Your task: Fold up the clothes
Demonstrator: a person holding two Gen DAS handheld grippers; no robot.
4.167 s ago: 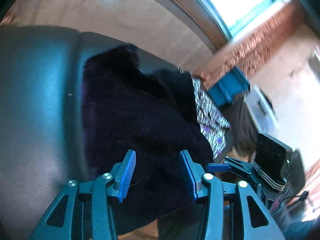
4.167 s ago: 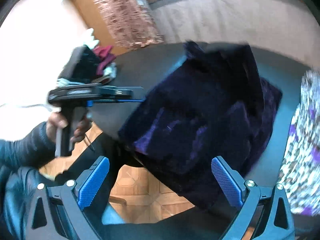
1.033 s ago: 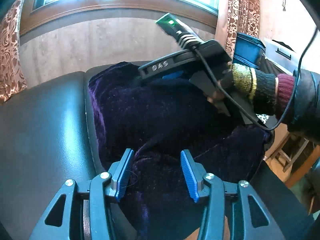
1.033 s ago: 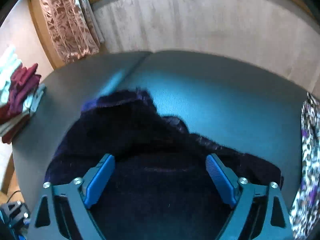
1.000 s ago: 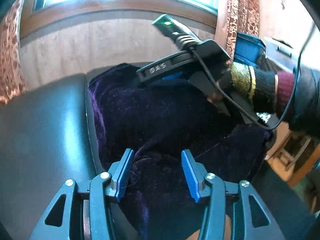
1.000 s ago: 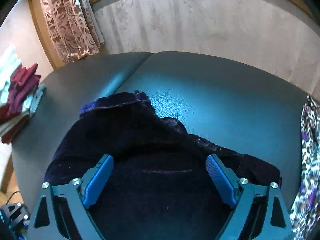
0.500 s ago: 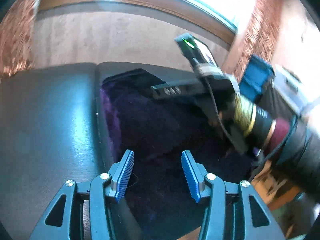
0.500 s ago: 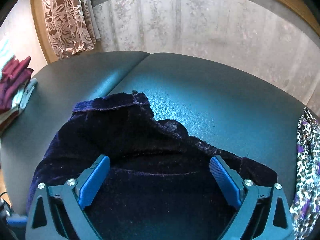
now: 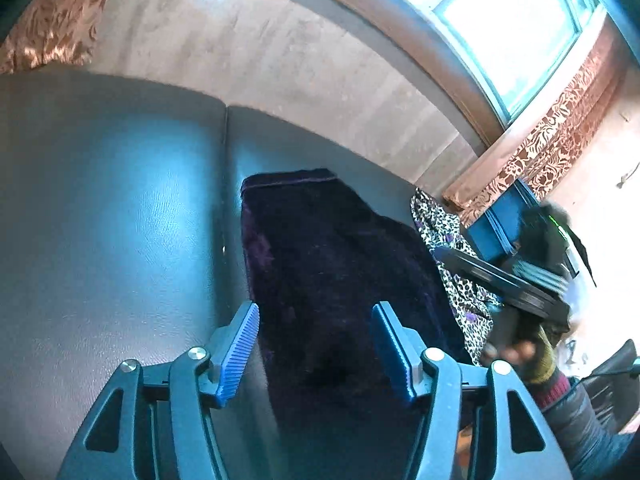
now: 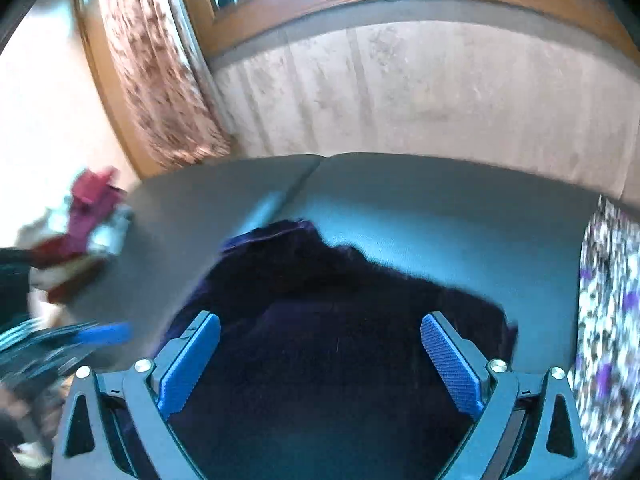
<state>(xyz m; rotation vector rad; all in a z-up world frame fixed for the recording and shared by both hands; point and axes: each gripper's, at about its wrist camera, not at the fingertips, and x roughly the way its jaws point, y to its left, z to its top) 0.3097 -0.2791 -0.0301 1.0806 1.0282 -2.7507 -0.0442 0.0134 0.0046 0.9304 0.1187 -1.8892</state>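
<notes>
Left gripper point(image 9: 316, 344): jaws opening right now, nothing pinched, the dark cloth lies below and ahead of the blue pads point(image 9: 240, 344), untouched.
Right gripper point(image 10: 320, 364): spread as wide as it goes, empty, hovering over the near part of the garment.
Purple velvet garment point(image 9: 332, 264): a second ago the right tool was down on it beside the left jaws; now both tools are off and it lies alone, a narrow slab running away from the left gripper.
Reading: looks like one fold has just been laid down and let go; my guess is another fold or a tidy-up comes next.
Surface: dark padded table point(image 9: 100, 220), a seam just left of the cloth.
Leopard-print cloth point(image 10: 608, 320): off to the right gripper's right, waiting.
Folded pile point(image 10: 80, 232): far left of the right gripper, blurred.
Room: pale wall point(image 10: 420, 92), patterned curtain point(image 10: 156, 80), bright window point(image 9: 508, 28) beyond.
</notes>
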